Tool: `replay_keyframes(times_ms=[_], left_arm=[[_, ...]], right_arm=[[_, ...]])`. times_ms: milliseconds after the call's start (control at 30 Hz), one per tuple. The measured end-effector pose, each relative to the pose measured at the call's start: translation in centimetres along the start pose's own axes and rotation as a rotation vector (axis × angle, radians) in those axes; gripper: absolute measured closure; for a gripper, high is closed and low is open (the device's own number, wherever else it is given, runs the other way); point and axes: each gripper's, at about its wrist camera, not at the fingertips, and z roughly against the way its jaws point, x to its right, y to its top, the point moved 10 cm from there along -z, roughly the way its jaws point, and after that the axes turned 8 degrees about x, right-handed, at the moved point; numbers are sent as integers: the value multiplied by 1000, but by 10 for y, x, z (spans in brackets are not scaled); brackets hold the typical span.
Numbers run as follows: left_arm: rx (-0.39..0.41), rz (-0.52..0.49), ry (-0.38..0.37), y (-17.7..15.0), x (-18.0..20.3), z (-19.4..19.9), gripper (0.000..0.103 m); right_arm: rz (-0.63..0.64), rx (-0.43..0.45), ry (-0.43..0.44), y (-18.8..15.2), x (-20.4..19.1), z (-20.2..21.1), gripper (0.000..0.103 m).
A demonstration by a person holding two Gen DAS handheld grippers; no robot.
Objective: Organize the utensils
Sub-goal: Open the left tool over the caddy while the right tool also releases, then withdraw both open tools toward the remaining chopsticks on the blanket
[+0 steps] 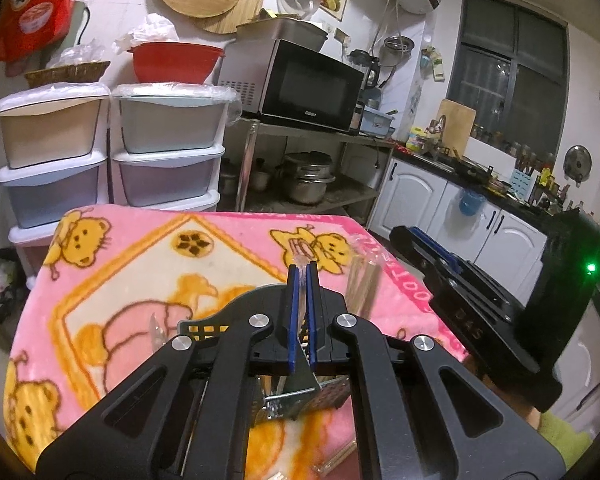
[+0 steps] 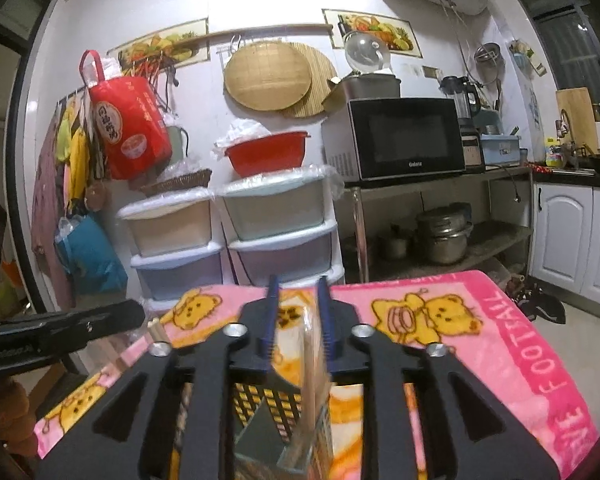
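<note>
Left gripper (image 1: 302, 270): jaws clamped on clear-wrapped utensil (image 1: 300, 256), above black mesh holder (image 1: 204, 326) on pink blanket (image 1: 112, 264). Right gripper (image 2: 298, 286): jaws apart around wrapped chopsticks (image 2: 312, 364), standing toward holder's six o'clock.

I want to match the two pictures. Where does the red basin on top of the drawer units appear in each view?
Left wrist view: the red basin sits upper left, on the drawer units, left of the microwave.
Right wrist view: the basin sits near the centre, above middle height.
Shared landmark: the microwave, right of the basin in both.
</note>
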Motion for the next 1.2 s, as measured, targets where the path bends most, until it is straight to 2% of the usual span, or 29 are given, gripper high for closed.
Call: replay_keyframes(times_ms=[167,300,367,500,867,1000,1200], left_arm=[[-6,18,11,-7,-3,1,102],[-4,28,21,-10,-8,8,95],[0,35,19,-9,-9,13,92],[12,39,19,-8,-13,23,78],[19,46,4,-13,-12,41,57],[25,47,2,-17,-10,49,46],[29,73,0,-24,-12,60,31]], right_arm=[[56,-38,-33,-8,-2,9,74],[74,-70,-52,-15,-1,17,70],[69,-85,-61,-17,0,20,63],[47,-106,-62,-21,2,26,60],[16,-154,-64,-33,4,50,46],[15,-170,-74,-38,6,61,43],[7,-168,-81,-40,7,76,31]])
